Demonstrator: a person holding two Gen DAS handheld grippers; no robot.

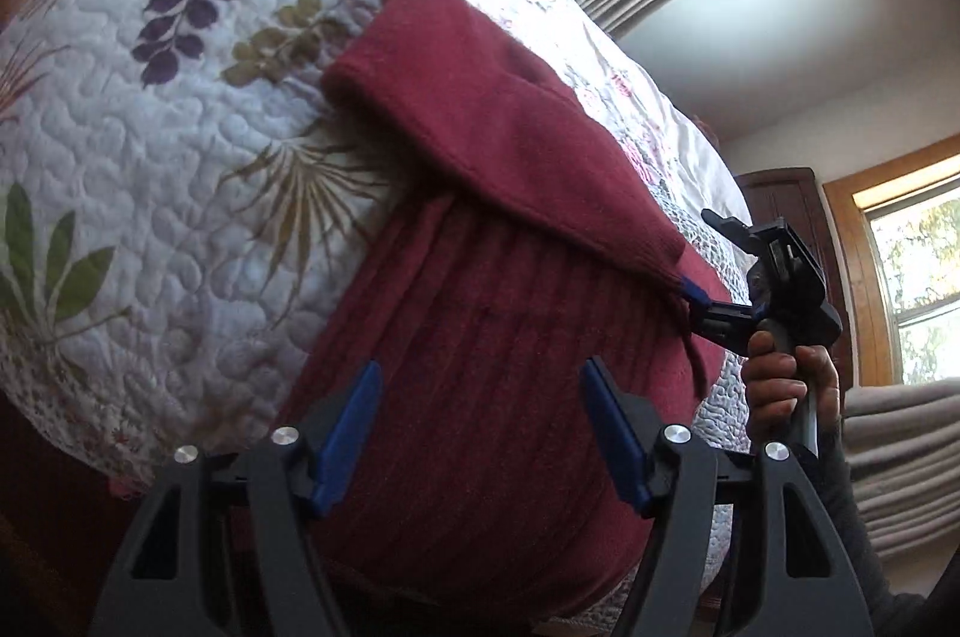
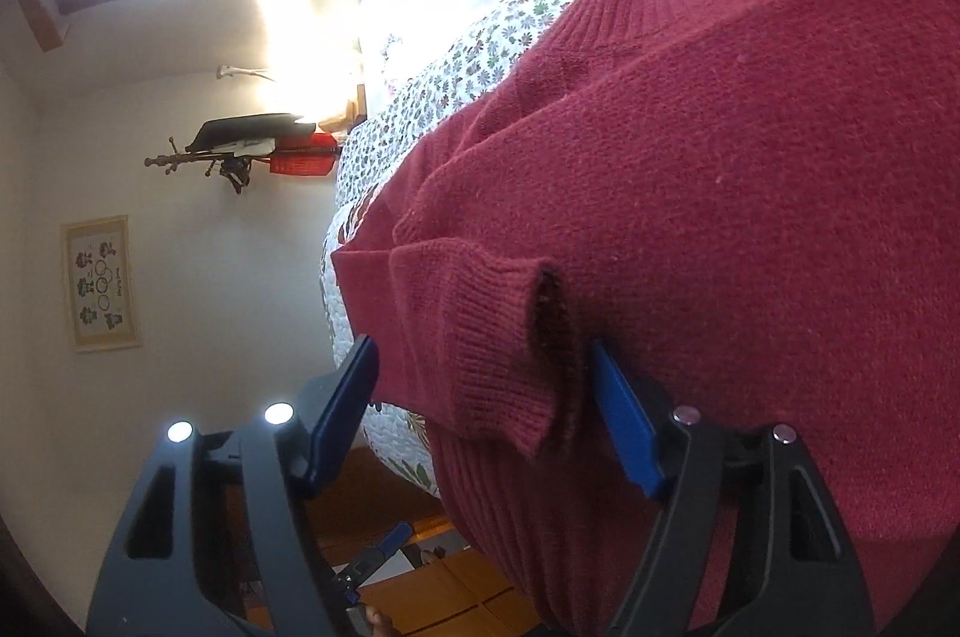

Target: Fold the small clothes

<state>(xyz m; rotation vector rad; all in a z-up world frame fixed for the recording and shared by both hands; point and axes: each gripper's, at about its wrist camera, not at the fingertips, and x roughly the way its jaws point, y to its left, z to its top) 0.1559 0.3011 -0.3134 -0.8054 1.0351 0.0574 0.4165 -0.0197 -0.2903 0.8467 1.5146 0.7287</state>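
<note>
Jaws of my left gripper [image 1: 480,433] stand open over the ribbed hem of the red sweater [image 1: 480,337], which lies on the quilted bed [image 1: 150,169]. In the left view my right gripper [image 1: 699,304] looks pinched on the sleeve cuff [image 2: 504,337]; its own camera shows the blue pads spread with the cuff between them, so I cannot tell. The sleeve runs slantwise across the body, nearest my right hand [image 1: 786,379]. I can read no brand or writing.
</note>
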